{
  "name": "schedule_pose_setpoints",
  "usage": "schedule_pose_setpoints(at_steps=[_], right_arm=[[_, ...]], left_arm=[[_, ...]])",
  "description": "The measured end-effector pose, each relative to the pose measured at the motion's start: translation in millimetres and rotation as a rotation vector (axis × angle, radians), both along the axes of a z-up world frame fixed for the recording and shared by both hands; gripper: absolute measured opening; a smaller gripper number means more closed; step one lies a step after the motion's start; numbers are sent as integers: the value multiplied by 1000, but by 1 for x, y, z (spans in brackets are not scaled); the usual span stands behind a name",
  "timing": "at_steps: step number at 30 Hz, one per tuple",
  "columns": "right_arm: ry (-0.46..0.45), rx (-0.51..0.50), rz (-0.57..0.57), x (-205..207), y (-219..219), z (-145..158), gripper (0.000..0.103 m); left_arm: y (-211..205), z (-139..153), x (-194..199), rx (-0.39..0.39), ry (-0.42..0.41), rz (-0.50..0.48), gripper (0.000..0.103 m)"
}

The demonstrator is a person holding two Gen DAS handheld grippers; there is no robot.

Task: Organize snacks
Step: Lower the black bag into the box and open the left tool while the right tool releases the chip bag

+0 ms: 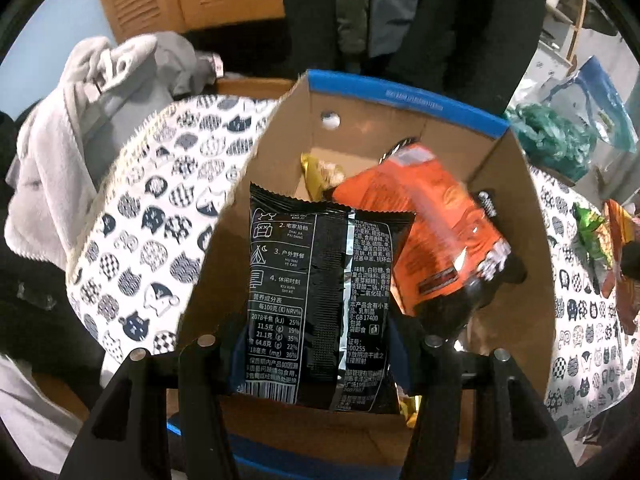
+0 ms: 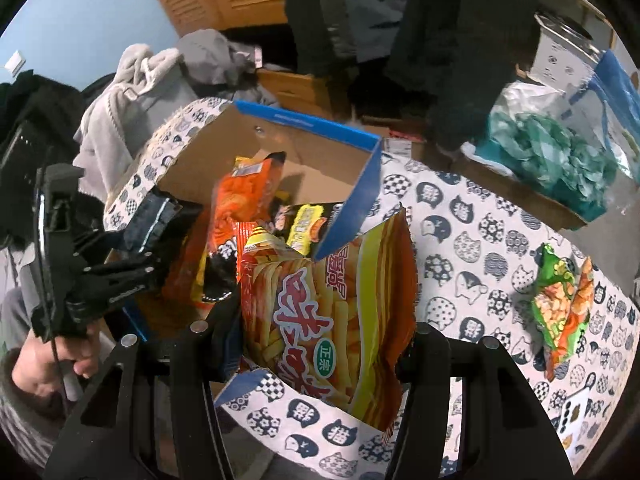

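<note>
Over the open cardboard box (image 1: 404, 136), the left gripper (image 1: 316, 364) is clamped on the lower part of a black snack packet (image 1: 320, 300), which stands upright between its fingers with the printed back facing the camera, hanging above the box's near wall. Inside the box, just right of the black packet, an orange packet (image 1: 424, 224) lies tilted against the right wall, and a gold wrapper (image 1: 320, 176) shows behind it near the far wall. The box, with its blue rim, stands on a table covered by a cat-patterned cloth (image 1: 156, 216), toward the cloth's far left part. From the right wrist view, the right gripper (image 2: 320, 356) is closed on a yellow-and-orange fries bag (image 2: 332, 312), held upright just outside the box's near right corner, its top edge touching or overlapping the blue rim (image 2: 352, 200). On the cloth near its right edge, well apart from the box, lies a green-and-orange snack bag (image 2: 560, 300). Beyond the far edge sit a heap of grey clothes (image 2: 132, 96) and a teal plastic bag (image 2: 548, 152).
</note>
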State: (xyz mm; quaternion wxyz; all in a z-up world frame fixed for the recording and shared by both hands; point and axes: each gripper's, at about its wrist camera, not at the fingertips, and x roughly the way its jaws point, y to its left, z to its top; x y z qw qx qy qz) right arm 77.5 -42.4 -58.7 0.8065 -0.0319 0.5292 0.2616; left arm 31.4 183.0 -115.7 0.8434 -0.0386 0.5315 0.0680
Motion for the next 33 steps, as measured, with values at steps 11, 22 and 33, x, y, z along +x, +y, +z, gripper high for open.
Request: schedule_pose_setpoints(at_steps=[11,22,33], right_arm=[[18,-27,45,2,29,-13,55],[-25,-125,67,48,63,-24,55],[-7,-252,118,88,94,-61,55]], left_arm=[[6,-5,-2,28,30,31,75],[6,38,-13,-3,-82,41,78],[24,58,-14,-27,-160,106,79]])
